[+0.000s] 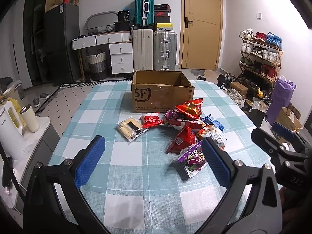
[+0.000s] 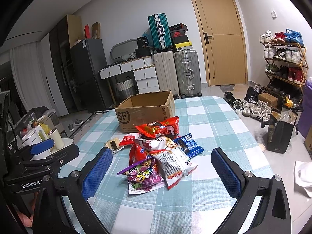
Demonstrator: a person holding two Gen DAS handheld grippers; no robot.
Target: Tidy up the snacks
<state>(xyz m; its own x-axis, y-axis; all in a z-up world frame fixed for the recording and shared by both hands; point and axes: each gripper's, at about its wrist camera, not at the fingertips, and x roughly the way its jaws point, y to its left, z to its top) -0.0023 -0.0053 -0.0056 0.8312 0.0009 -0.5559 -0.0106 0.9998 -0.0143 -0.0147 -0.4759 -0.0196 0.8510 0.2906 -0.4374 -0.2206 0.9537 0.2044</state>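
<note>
Checked blue-and-white cloth covers the table [image 1: 148, 198] in front of me; behind it a wooden door [image 1: 201, 25], stacked suitcases [image 1: 155, 48] and a shoe rack [image 1: 260, 56] line the far wall.

My left claw [image 1: 153, 159] hangs above the near part of the table, jaws spread wide, nothing between the blue pads. My right claw [image 2: 161, 173] does the same, jaws wide apart and empty. In the left view the right claw shows at the right edge, beside the left one and apart from it.

Cardboard box [image 1: 161, 91]: stands open-topped toward the far side of the table, printed side facing me. I cannot see its floor.

Snack pile [image 2: 161, 150]: loose heap on the cloth just in front of the box, between box and claws. Its long axis runs from the box toward me.
- Purple packet [image 2: 144, 177]: nearest to me, lying flat, top edge tilted to my left.
- White packet [image 2: 173, 165]: just right of the purple one and touching it, long axis pointing toward me.
- Red packet [image 2: 158, 129]: top of the heap, closest to the box, long axis across the table.
- Blue packet [image 2: 188, 144]: right edge of the heap, partly under the others.
- Pale flat packet [image 1: 130, 128]: left of the heap, lying flat, long axis slanting from far left to near right.

Left of the table, a white kettle [image 1: 10, 128] and a cup [image 1: 30, 118] stand on a side cabinet.
</note>
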